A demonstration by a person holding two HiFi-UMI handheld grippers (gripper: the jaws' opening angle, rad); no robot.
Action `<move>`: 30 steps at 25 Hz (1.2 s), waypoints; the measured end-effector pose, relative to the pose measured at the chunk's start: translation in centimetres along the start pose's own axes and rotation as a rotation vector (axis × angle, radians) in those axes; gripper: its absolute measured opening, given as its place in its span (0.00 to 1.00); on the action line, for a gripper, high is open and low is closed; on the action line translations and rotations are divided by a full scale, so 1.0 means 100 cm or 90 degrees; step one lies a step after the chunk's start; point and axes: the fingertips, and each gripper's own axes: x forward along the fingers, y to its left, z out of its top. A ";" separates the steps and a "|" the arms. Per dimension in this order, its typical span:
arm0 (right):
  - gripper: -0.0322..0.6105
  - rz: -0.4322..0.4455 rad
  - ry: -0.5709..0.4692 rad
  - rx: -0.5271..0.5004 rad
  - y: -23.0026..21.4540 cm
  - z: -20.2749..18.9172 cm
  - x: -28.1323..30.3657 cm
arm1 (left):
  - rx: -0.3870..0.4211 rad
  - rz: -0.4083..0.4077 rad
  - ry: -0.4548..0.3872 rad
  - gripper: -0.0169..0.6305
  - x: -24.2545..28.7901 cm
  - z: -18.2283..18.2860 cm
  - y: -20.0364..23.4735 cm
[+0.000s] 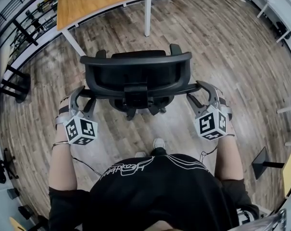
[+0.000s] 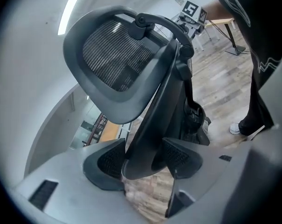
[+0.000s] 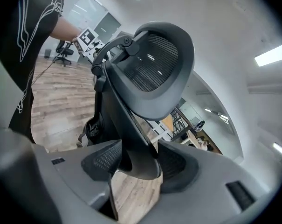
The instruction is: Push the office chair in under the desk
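Grey-brown plank floor [image 1: 222, 47] runs all round the office chair [image 1: 135, 73]. The chair stands in the open, its backrest toward the person [image 1: 159, 191] and its seat toward the desk [image 1: 99, 1]. The desk, a wooden top on white legs, lies beyond the chair and a little to its left. A strip of bare floor separates them, and the chair is not under the desk. To the chair's right the floor is open as far as white furniture [image 1: 272, 6] at the room's edge. Well to the chair's left, black racks [image 1: 15, 81] line a wall. Just behind the chair, the person's shoe [image 1: 158, 143] rests on the floor. The left gripper [image 2: 143, 157] has its jaws set wide and closed on the left end of the chair's back frame. The right gripper [image 3: 138, 160] clamps the right end the same way.
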 end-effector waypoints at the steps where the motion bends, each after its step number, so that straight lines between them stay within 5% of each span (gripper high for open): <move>1: 0.46 0.001 -0.003 -0.005 0.001 -0.001 0.001 | 0.003 0.001 0.003 0.41 0.001 0.000 -0.001; 20: 0.45 0.009 -0.085 -0.076 -0.041 -0.016 0.050 | -0.036 0.067 0.074 0.41 0.035 0.012 0.009; 30: 0.45 0.025 -0.094 -0.085 -0.068 -0.006 0.092 | -0.055 0.054 0.110 0.41 0.070 0.007 0.038</move>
